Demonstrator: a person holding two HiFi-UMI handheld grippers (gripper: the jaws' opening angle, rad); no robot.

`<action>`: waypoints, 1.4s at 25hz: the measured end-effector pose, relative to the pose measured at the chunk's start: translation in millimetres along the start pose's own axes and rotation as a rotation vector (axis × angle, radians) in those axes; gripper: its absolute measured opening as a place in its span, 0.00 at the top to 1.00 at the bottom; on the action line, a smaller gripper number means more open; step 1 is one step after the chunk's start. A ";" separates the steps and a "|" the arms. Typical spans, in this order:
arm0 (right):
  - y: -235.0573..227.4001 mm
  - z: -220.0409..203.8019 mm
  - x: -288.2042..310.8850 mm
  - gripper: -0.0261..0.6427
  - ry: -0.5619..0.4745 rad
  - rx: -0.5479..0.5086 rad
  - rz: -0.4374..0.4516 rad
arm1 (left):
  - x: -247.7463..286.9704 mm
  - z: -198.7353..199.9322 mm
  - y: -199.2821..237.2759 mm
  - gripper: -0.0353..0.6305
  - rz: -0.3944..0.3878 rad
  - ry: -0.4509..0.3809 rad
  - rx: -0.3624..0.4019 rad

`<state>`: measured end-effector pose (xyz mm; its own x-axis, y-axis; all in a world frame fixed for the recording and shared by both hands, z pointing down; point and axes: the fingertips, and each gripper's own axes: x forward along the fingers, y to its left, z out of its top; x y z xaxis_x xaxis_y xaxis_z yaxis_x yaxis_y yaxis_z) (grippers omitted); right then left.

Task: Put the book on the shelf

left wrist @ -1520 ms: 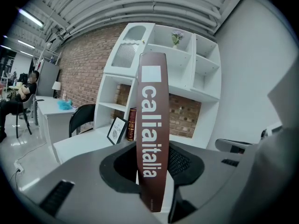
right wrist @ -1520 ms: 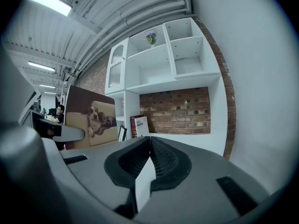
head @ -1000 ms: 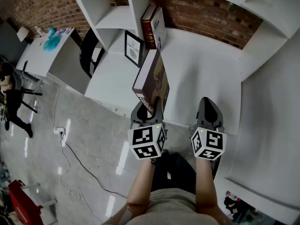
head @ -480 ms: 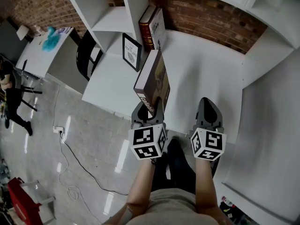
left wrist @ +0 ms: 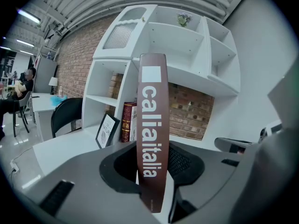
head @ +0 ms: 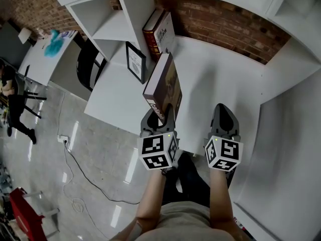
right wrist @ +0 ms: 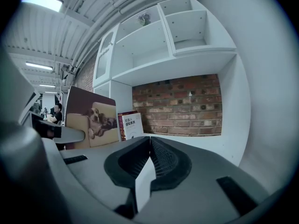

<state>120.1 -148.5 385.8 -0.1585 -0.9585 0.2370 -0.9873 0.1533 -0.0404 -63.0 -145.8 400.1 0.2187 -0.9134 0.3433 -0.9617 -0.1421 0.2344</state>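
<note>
We hold the brown book upright in our left gripper, before the white shelf where two books and a frame stand. Our right gripper is closed, empty.

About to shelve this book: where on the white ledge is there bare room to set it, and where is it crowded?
Free: the white ledge from the two standing books rightward along the brick wall to the side panel. Crowded: the left end, where the framed picture stands beside those books.
</note>
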 end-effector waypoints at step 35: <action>-47.4 -8.7 89.1 0.94 0.049 0.001 0.051 | 91.7 1.5 -14.2 0.73 0.040 0.050 -0.012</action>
<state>152.8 -239.1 417.2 -0.2087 -0.9366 0.2814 -0.9780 0.2015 -0.0544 -29.6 -228.1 426.9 0.1881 -0.8982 0.3973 -0.9679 -0.1008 0.2302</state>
